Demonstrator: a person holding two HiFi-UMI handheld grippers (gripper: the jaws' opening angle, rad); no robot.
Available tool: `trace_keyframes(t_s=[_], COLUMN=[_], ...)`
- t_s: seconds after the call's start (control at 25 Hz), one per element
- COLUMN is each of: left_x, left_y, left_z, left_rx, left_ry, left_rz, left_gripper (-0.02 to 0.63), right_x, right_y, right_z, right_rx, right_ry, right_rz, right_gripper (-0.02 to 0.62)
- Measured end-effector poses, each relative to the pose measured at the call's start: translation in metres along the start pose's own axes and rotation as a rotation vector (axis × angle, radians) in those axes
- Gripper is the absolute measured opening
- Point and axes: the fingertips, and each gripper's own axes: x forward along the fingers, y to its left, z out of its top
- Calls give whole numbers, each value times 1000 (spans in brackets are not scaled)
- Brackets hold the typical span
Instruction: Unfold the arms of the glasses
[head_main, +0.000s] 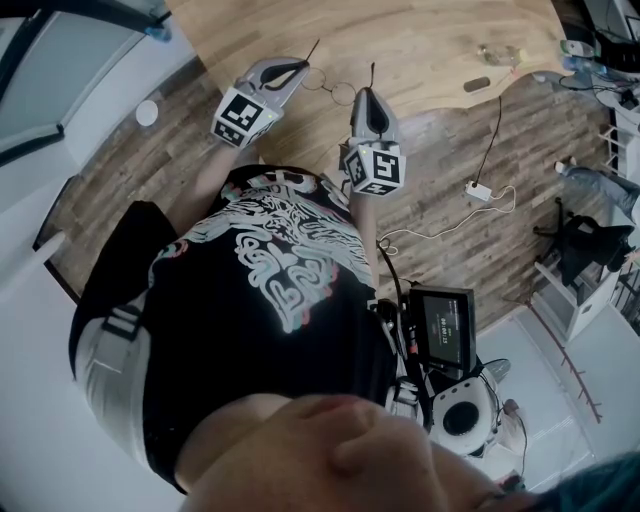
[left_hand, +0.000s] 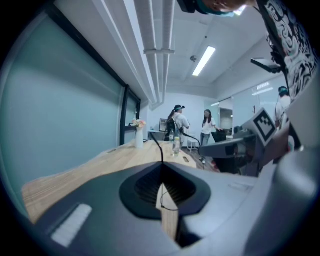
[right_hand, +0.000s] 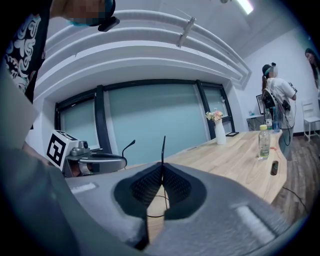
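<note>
Both tools shut on the glasses, one arm each.
The left tool (head_main: 300, 68) and right tool (head_main: 369, 97) each pinch a thin arm. The glasses (head_main: 338, 92) sit between them over the wooden surface (head_main: 420, 40), near its curved edge. A vase (right_hand: 219, 132) holding flowers and a bottle (right_hand: 263, 142) stand well apart, with bare wood between.

Black T-shirt (head_main: 262, 300), swirling white print across it. Left gripper (head_main: 300, 68) and right gripper (head_main: 368, 94): grey shells, black-and-white marker cubes.
</note>
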Motion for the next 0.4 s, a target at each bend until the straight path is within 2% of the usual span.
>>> trace_keyframes(t_s=[0.4], left_x=[2], left_y=[-6], left_z=[-1], left_rx=[3], left_ry=[6], left_rz=[-15], left_gripper=[-9], right_x=[-8], right_y=[-3], right_z=[-2], right_rx=[5], right_ry=[2], right_rz=[-10], right_gripper=[3])
